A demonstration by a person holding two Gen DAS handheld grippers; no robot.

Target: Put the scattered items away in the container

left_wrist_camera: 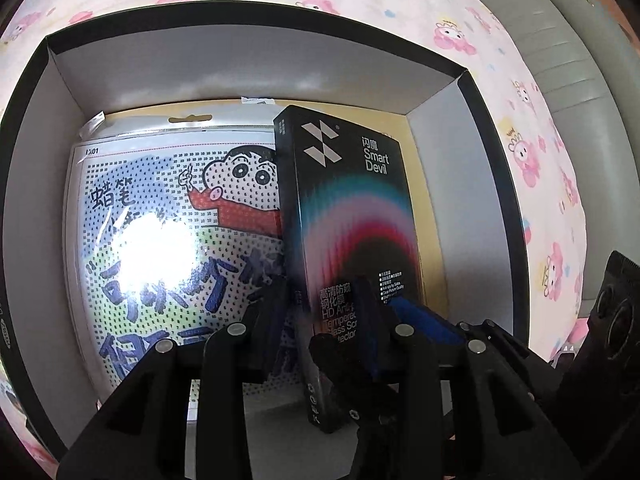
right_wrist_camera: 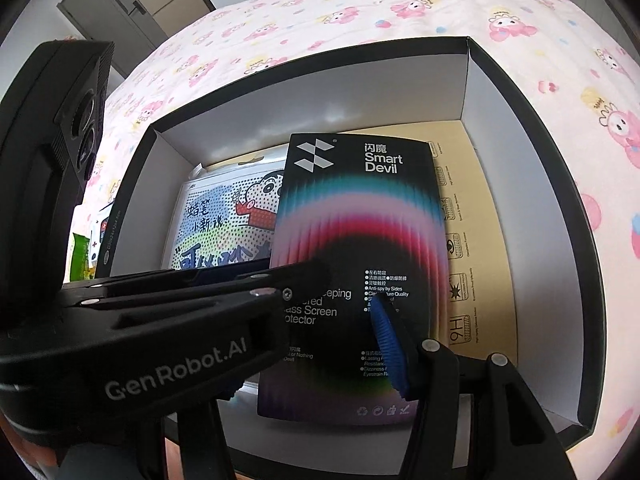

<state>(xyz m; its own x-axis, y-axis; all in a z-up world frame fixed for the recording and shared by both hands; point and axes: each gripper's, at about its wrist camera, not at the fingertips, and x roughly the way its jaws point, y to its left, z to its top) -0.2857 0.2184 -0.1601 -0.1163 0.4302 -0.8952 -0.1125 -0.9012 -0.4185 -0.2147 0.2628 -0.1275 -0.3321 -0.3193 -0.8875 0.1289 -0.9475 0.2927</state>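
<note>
A black Smart Devil screen protector box [left_wrist_camera: 352, 224] is held inside an open black container with white inner walls [left_wrist_camera: 248, 72]. My left gripper [left_wrist_camera: 320, 312] is shut on the box's near end and holds it tilted on edge; the gripper also shows in the right wrist view [right_wrist_camera: 320, 280]. The box [right_wrist_camera: 360, 240] hangs over a yellow flat pack [right_wrist_camera: 480, 240] and a cartoon bead kit [right_wrist_camera: 224, 224] lying on the container floor [right_wrist_camera: 532, 280]. My right gripper is close to the box's lower right; only one blue-padded finger [right_wrist_camera: 386, 344] shows.
The container sits on a bed with a pink cartoon-print sheet [right_wrist_camera: 400, 4]. A green packet [right_wrist_camera: 80, 256] and small items lie outside the container's left wall. A door and cabinets stand at the far left.
</note>
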